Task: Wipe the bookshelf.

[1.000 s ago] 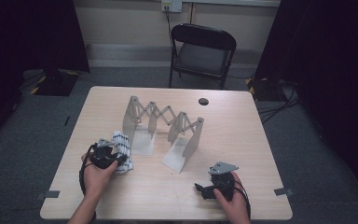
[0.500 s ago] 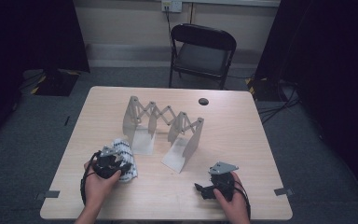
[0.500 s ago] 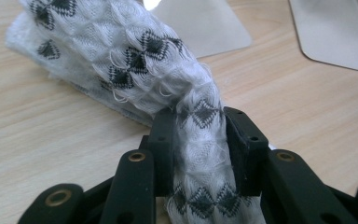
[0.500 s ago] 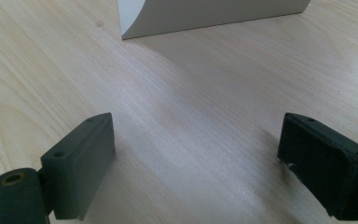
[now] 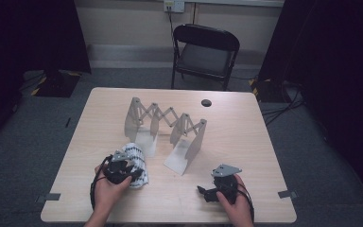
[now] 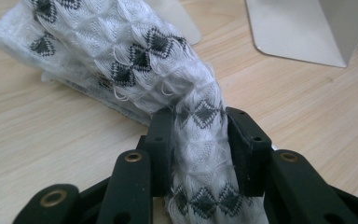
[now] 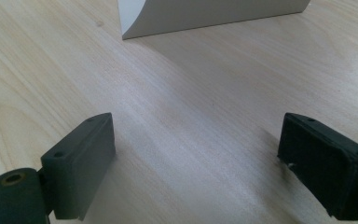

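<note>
Black folding chair on grey carpet

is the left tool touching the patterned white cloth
Touching. In the left gripper view the left tool has both jaws pressed against a bunched strip of the patterned white cloth, no gap either side, though they have just been opening.

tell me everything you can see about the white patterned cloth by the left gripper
The cloth is white knitted fabric with rows of small black diamonds, soft, with loose threads. It lies bunched on the wooden table, in front of the folding rack. One twisted end runs between the left gripper jaws, whose pads touch it on both sides.
</note>
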{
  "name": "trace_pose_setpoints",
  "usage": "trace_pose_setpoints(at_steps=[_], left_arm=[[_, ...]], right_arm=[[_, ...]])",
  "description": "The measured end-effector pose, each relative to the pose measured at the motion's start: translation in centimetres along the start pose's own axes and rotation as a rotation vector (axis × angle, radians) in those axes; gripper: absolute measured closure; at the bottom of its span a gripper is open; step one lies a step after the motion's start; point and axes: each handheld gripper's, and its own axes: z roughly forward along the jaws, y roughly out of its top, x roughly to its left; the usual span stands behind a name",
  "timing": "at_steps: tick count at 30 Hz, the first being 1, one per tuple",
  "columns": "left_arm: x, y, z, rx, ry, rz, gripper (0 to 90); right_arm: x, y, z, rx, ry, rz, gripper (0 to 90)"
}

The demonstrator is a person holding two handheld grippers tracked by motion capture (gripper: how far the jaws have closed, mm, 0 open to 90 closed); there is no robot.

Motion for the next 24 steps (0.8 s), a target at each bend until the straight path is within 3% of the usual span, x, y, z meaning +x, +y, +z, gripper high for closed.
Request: trace_pose_setpoints(at_steps=[11,18,24], left_arm=[[-1.9,0.3,1.1,0.006,-0.060,0.036,61.7],[-3.6,0.4,1.2,0.036,-0.051,0.122,47.2],[-4.4,0.4,1.6,0.039,-0.060,0.139,41.6]], right_arm=[[0.0,0.0,0.0,0.000,0.000,0.000,10.2],[0.0,0.0,0.0,0.000,0.000,0.000,10.2],[0.0,0.0,0.0,0.000,0.002,0.001,10.1]])
